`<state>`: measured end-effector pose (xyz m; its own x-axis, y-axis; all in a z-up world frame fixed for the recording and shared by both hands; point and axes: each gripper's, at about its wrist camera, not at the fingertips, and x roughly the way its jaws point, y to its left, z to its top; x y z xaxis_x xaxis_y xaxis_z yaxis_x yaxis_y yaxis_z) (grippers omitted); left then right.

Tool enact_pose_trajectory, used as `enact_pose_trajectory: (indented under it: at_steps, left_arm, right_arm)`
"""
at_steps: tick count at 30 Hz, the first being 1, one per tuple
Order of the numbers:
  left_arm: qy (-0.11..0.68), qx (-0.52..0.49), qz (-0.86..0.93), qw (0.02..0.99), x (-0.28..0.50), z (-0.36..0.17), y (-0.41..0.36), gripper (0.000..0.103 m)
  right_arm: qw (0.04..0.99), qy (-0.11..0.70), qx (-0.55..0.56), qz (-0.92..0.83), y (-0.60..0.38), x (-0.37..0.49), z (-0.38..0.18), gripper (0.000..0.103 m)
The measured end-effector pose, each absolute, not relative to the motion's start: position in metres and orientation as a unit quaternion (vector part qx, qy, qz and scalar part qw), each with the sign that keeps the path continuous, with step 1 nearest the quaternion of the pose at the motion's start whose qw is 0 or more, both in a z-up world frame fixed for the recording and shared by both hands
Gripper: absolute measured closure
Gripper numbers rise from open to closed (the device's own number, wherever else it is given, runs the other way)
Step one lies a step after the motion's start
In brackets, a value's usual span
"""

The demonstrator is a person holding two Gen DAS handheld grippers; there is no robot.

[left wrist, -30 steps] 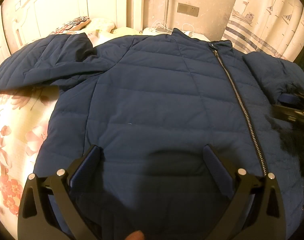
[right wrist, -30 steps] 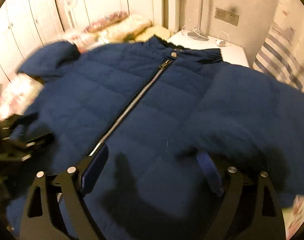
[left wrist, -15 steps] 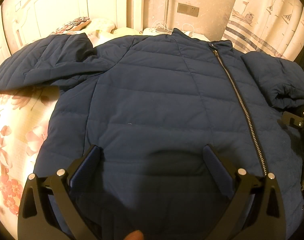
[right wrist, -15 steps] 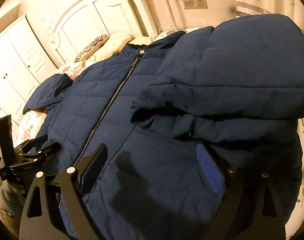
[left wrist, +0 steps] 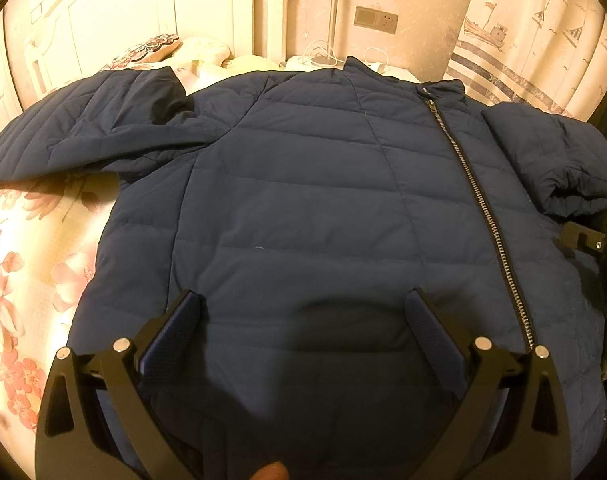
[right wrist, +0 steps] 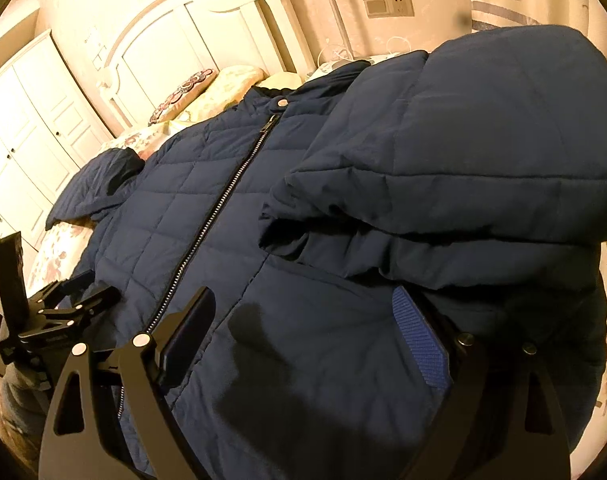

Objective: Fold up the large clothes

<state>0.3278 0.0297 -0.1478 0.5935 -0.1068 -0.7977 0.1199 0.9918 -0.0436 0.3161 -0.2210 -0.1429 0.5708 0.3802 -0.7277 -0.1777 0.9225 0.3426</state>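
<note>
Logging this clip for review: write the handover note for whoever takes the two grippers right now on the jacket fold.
Left gripper: open, empty, over the jacket's hem.
Right gripper: open, empty, over the lower front, right of the zipper.
Jacket: flat on the bed, front up, zipped.
Done: right sleeve folded in over the chest.
Left: left sleeve lies spread out on the bed; fold it in, then fold the body, probably hem towards collar.
</note>
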Motion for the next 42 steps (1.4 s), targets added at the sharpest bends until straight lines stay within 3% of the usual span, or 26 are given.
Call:
enact_pose_trajectory:
  at_steps: [42]
  left_arm:
    - [0.433, -0.020, -0.033, 0.900, 0.342, -0.153, 0.039, 0.002]
  right_arm:
    - [0.870, 0.423, 0.168, 0.189, -0.236, 0.317, -0.144, 0.016]
